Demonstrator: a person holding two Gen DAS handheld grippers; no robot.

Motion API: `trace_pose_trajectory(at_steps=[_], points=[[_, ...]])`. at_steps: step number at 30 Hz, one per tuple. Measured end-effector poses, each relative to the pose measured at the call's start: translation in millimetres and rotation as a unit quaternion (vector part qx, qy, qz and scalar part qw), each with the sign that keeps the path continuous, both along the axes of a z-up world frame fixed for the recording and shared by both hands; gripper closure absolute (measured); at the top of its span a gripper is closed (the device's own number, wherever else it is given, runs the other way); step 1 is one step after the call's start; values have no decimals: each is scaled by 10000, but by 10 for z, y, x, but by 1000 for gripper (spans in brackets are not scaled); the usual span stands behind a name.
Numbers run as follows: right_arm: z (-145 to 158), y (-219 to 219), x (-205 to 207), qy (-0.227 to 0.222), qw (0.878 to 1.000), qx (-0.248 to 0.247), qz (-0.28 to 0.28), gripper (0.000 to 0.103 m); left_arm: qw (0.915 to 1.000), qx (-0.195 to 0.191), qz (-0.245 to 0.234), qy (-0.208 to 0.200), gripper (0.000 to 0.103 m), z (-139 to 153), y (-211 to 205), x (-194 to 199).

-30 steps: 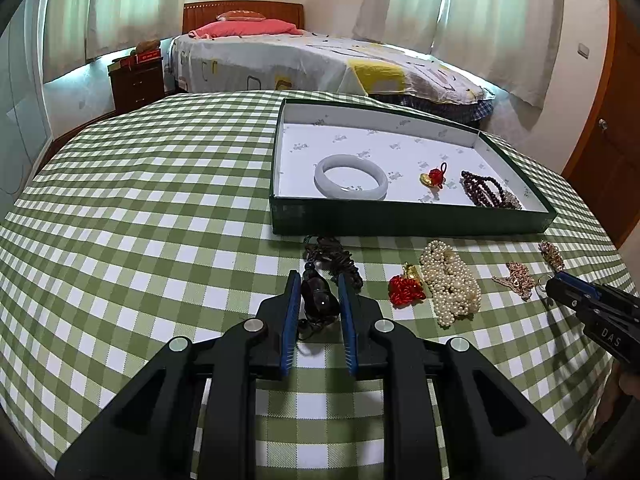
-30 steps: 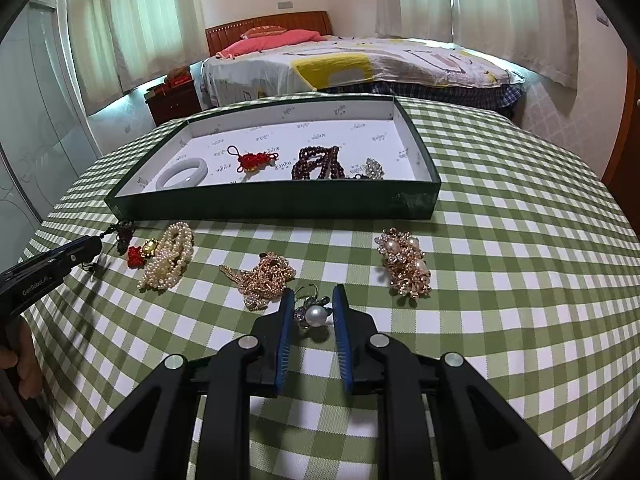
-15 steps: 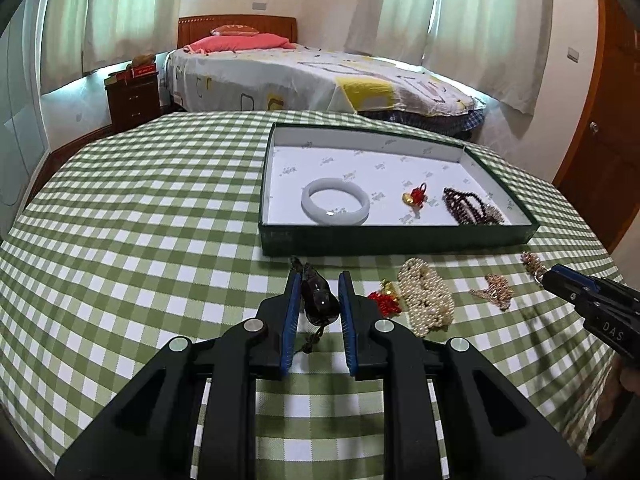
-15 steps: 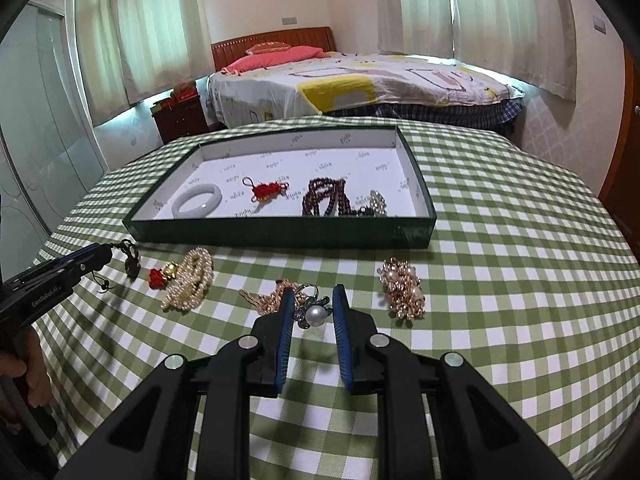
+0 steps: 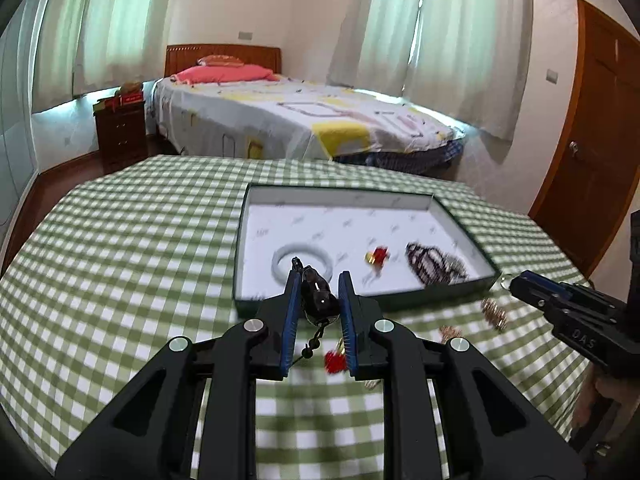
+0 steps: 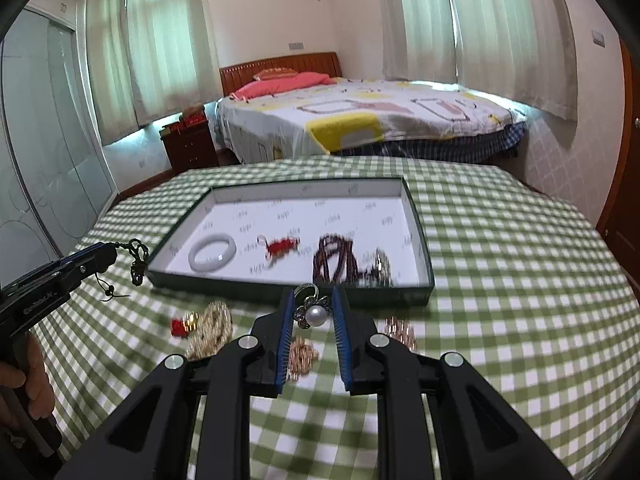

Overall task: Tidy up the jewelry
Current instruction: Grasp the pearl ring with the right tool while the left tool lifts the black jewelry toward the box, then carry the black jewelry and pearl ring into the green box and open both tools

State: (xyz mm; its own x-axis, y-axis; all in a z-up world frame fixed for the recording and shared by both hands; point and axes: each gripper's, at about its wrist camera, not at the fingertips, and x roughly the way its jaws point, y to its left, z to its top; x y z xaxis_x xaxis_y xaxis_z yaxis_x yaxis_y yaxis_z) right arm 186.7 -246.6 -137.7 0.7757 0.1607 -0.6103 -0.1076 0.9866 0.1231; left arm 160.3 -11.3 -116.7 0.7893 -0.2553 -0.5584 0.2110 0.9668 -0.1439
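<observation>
Left wrist view: a dark pendant (image 5: 318, 300) is being pinched by the left gripper (image 5: 319, 296), its cord dangling lower centre.
Right wrist view: a pearl ring (image 6: 311, 310) is being pinched by the right gripper (image 6: 311, 312); either piece may be dropped short of the tray (image 6: 424, 240), or the cord snagged on its rim.

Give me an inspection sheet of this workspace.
Surface: table with green checked cloth.
Job's things: green tray holding a white bangle, red knot charm and dark beads; pearl necklace, red charm and gold pieces on the cloth.
Clutter: nothing seen.
Grippers: left hand-held gripper shut on a dark pendant; right hand-held gripper shut on a pearl ring.
Cables: nothing seen.
Surroundings: bed, nightstand, curtains, door.
</observation>
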Motion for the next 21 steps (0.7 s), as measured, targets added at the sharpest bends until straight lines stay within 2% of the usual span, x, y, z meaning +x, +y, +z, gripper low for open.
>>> trace_pose_trajectory(at_steps=[5,15,18,21], points=[[147,-7,210,-241,9997,-23,21,83,9998,-125,-84,-102,84,126,-81,243],[287,-25,870,-559,9984,-114,33,83,9993,-35,-120,-351,84,207,-359,986],[230,-75,1086,-539,9984,-168,-15,83,9997,29,-81,-245,84,115,-403,1275],[110,-143,1270,-397,9990,-191,-71,83,10000,-1,-25,69,84,-69,-405,1563]])
